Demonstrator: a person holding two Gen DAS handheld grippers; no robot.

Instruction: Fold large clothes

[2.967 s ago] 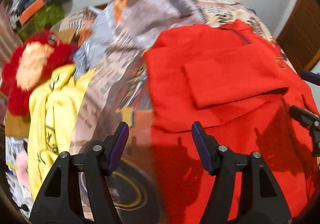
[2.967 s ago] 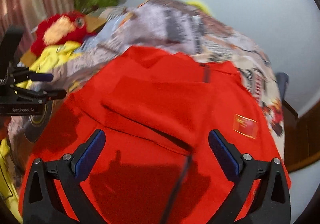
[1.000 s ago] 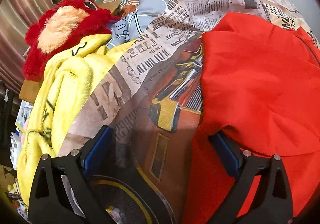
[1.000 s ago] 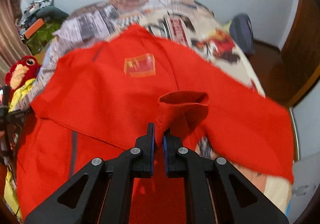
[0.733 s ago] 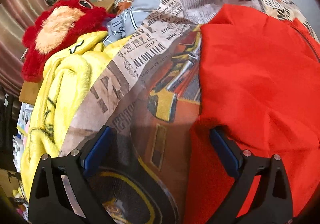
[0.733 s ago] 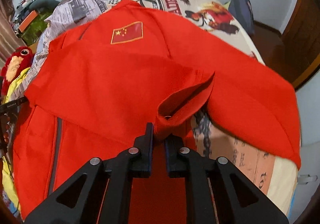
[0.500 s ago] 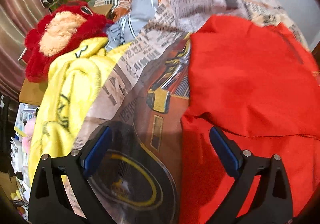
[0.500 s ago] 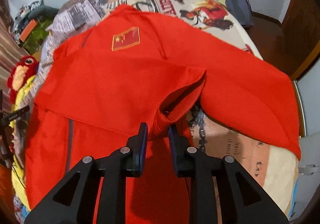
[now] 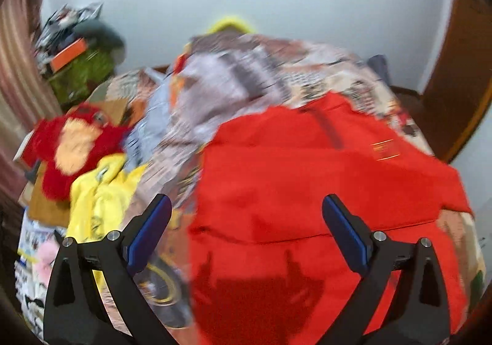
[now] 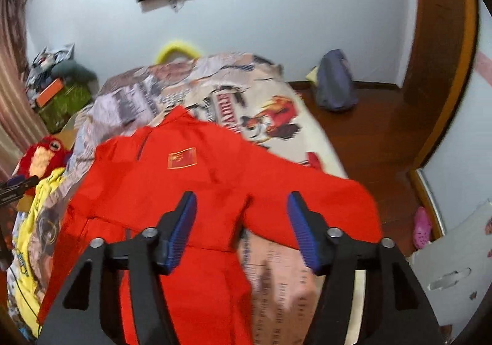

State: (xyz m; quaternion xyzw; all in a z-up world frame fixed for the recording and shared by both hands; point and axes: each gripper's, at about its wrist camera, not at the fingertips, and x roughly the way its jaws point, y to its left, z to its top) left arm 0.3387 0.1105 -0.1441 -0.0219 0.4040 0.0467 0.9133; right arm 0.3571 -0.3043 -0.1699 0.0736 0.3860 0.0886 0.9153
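A large red jacket (image 10: 196, 191) with a small flag patch (image 10: 182, 158) lies spread on the bed, both sleeves folded across its chest. In the left wrist view the jacket (image 9: 307, 179) fills the middle and right. My left gripper (image 9: 244, 222) hovers above its left edge, open and empty. My right gripper (image 10: 241, 216) is raised above the folded right sleeve (image 10: 307, 200); its jaws are opening and nothing is between them. The left gripper's tip (image 10: 18, 183) shows at the left edge of the right wrist view.
The bed carries a newspaper-print sheet (image 10: 246, 99). A yellow garment (image 9: 101, 191) and a red plush toy (image 9: 70, 151) lie to the left. A cluttered shelf (image 9: 77, 62) stands at the back left. On the wooden floor to the right are a blue bag (image 10: 336, 83) and a pink shoe (image 10: 421, 222).
My right gripper let go of the red sleeve cuff, opened, and rose back from the jacket. My left gripper also lifted and tilted up, so more of the room shows.
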